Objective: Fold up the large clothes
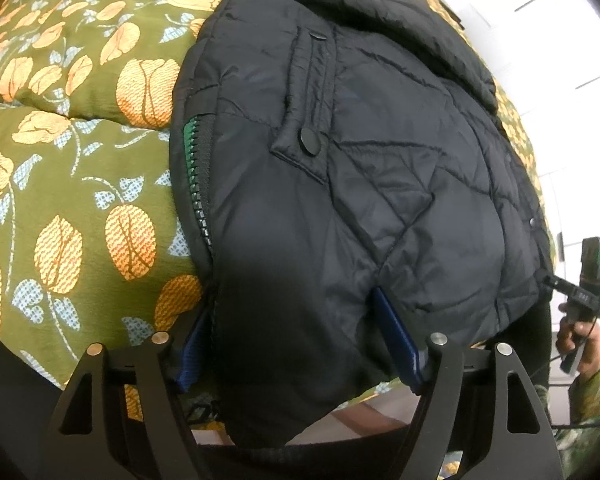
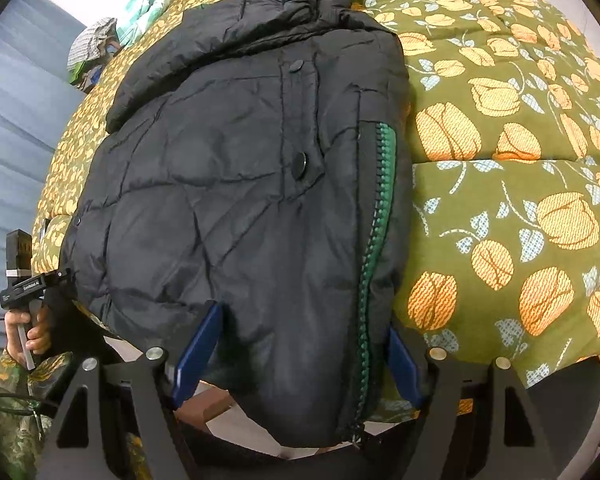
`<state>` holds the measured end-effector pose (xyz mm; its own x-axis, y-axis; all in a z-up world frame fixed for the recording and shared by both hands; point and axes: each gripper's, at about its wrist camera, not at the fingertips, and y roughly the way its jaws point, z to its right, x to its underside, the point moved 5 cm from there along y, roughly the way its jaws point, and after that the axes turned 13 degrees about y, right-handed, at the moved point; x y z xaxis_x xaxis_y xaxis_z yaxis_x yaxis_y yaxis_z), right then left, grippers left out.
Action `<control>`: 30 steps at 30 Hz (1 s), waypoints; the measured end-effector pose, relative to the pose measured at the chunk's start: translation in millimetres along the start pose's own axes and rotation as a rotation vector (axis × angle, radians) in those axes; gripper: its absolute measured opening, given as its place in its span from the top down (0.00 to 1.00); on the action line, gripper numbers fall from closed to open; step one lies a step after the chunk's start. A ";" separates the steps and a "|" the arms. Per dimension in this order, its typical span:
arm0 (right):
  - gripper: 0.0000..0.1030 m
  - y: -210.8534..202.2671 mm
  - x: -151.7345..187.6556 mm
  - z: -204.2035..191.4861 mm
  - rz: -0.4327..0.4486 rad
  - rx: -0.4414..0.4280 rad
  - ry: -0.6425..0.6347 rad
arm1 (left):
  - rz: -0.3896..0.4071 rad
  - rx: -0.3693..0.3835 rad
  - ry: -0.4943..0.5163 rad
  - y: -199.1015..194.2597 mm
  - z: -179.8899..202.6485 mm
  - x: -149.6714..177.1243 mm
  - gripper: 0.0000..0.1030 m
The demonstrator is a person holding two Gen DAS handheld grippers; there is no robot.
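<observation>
A black quilted jacket (image 1: 340, 140) with a green-backed zipper (image 1: 192, 160) lies folded lengthwise on a bed; it also shows in the right wrist view (image 2: 240, 168). My left gripper (image 1: 296, 344) is open, its blue fingers (image 1: 398, 336) on either side of the jacket's near hem. My right gripper (image 2: 300, 348) is open too, its blue fingers (image 2: 198, 344) on either side of the hem near the zipper (image 2: 376, 208). Neither pair of fingers visibly pinches the fabric. The right gripper shows at the edge of the left wrist view (image 1: 580, 300), the left gripper in the right wrist view (image 2: 24, 276).
A green bedspread with orange flowers (image 1: 72, 128) covers the bed (image 2: 520, 160). A pile of other clothes (image 2: 112, 36) lies at the far corner. A blue wall (image 2: 8, 140) stands on one side, white cabinets (image 1: 560, 40) on the other.
</observation>
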<state>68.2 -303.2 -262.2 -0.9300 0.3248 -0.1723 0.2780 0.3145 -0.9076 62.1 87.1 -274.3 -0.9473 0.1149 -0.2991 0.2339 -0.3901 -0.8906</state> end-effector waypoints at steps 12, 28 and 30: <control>0.69 -20.0 -5.8 -10.8 0.019 -0.012 -0.030 | 0.015 0.001 0.049 -20.4 3.4 -2.3 0.78; 0.80 -106.6 -4.2 -48.2 0.023 -0.273 0.017 | 0.048 -0.021 0.149 -116.2 27.7 15.8 0.82; 0.80 -112.9 8.9 -46.1 -0.011 -0.275 0.028 | 0.004 -0.007 0.152 -121.7 30.7 36.7 0.82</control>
<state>39.6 -294.8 -143.6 -0.9274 0.3432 -0.1490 0.3263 0.5474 -0.7706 -7.8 110.7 -166.3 -0.9023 0.2506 -0.3507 0.2396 -0.3848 -0.8914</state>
